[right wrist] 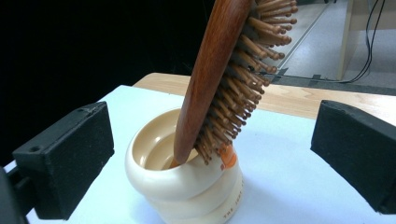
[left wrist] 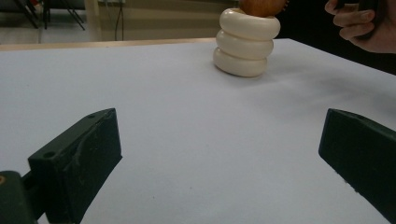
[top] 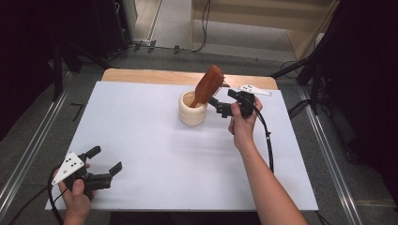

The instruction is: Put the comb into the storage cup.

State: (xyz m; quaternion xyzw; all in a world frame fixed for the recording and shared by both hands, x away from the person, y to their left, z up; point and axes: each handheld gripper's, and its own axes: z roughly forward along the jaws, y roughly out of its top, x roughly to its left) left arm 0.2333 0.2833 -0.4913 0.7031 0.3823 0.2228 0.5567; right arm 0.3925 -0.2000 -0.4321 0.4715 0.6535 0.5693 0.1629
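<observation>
A reddish-brown wooden hairbrush (top: 208,86) with wooden pin bristles stands handle-down in a cream ribbed ceramic holder (top: 192,114) shaped like three stacked rings. The brush leans against the holder's rim, its oval head tilting up and away toward the far right of the white-covered desk (top: 155,154). In the right gripper view the bristles (right wrist: 243,79) face right, and an orange sticker (right wrist: 227,158) sits on the holder's upper ring. The holder stands upright near the desk's far edge.

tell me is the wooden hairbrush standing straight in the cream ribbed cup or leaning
Leaning: the wooden hairbrush stands handle-down in the cream ribbed cup, tilted against its rim.
</observation>
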